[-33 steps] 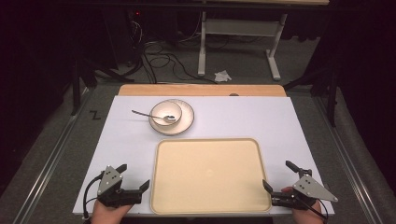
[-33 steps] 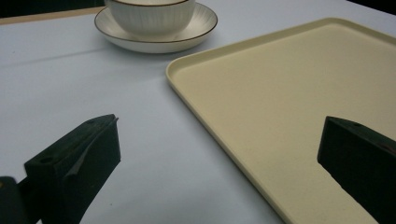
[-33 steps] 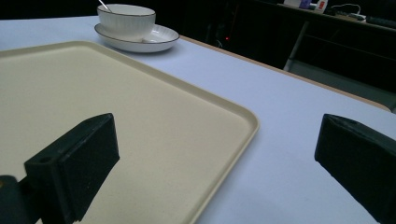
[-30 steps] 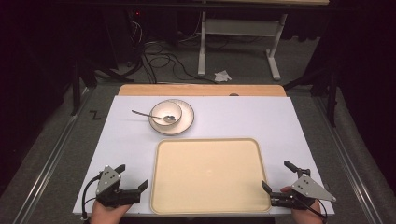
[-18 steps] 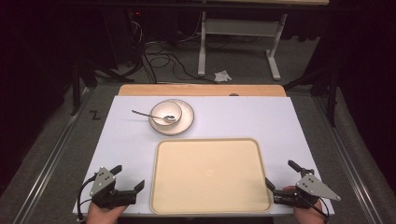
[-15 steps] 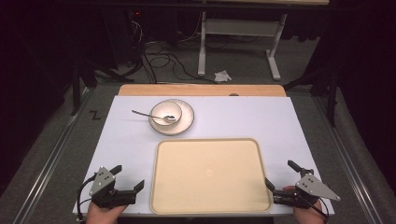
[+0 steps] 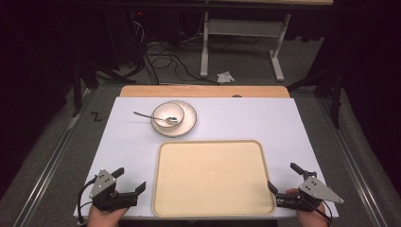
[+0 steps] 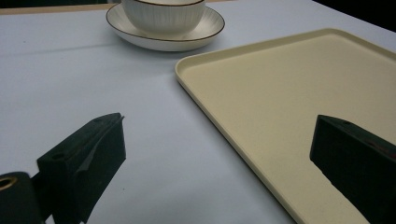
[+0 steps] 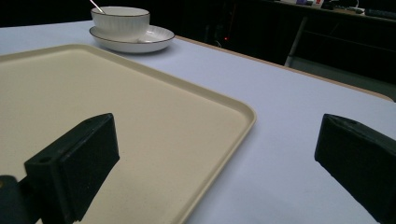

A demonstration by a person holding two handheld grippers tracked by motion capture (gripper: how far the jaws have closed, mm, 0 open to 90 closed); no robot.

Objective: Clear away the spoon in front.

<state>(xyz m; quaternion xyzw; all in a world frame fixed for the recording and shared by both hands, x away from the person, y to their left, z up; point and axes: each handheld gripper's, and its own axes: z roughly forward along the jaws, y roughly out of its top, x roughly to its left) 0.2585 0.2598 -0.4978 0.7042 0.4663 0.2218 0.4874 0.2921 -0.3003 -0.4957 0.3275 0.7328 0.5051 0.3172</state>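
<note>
Apparently nothing is begun: the tray (image 7: 213, 177) lies bare at lower centre, bowl (image 7: 168, 113) untouched above it. The left gripper (image 7: 131, 182) and right gripper (image 7: 282, 177) wait spread wide, pinching nothing.

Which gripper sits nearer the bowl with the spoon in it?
Left. The left gripper is at the table's near-left corner, on the same side as the bowl. The right gripper is at the near-right corner, diagonally across the tray from it.
</note>
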